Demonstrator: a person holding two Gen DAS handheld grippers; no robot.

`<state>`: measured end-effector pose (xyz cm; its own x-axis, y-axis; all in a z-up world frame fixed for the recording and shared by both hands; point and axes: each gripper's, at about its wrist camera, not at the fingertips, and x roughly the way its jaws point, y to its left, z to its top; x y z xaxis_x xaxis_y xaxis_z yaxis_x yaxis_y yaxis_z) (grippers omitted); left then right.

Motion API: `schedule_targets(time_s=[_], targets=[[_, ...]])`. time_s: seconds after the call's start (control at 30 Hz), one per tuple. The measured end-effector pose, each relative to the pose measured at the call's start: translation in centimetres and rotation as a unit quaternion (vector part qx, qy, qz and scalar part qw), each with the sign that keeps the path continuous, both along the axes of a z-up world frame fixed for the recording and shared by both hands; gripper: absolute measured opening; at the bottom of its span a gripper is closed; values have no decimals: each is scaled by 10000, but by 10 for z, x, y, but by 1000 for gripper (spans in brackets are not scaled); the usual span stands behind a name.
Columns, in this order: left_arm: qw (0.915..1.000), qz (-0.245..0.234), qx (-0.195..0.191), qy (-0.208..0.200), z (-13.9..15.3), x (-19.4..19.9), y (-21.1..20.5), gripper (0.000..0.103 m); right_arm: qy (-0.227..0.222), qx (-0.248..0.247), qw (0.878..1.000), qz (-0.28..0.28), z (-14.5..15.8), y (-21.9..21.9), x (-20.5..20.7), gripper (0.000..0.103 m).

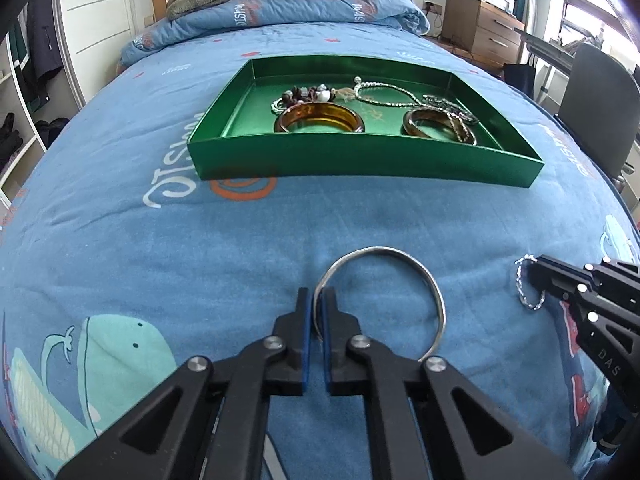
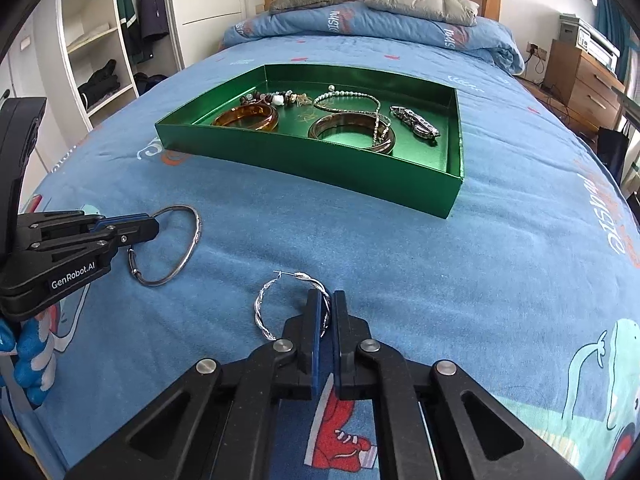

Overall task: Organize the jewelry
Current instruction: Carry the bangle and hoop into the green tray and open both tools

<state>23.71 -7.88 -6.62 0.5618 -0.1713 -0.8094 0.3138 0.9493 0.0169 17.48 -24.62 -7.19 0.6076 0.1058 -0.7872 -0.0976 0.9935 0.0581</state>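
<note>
Left tongs [image 1: 317, 300] pinched tight on silver bangle [image 1: 416, 276]. Right tongs [image 2: 327, 304] pinched on twisted hoop [image 2: 262, 312]. Both low on bed [image 2: 440, 280], probably for lifting into green tray [image 2: 320, 168].

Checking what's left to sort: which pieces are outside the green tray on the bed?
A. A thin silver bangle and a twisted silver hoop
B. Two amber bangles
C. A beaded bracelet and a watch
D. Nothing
A: the thin silver bangle and twisted silver hoop lie on the bedspread, each pinched by a gripper, short of the green tray.
</note>
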Motion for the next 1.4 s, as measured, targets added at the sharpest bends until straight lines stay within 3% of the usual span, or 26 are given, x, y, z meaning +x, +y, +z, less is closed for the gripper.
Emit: schedule_targets(time_s=[0.47, 0.87, 1.1, 1.4], targets=[[9951, 134, 442, -875, 52, -37, -1, 3, -590, 119, 9981, -149, 41, -3, -37, 4], [9917, 80, 347, -1232, 110, -61, 7, 3, -980, 193, 9947, -231, 85, -4, -61, 4], [9895, -62, 244, -1425, 147, -44, -2, 3, -1287, 148, 9911, -319, 123, -13, -49, 4], [9846, -271, 180, -1716, 177, 7, -29, 3, -1674, 115, 9847, -468, 168, -33, 6, 4]])
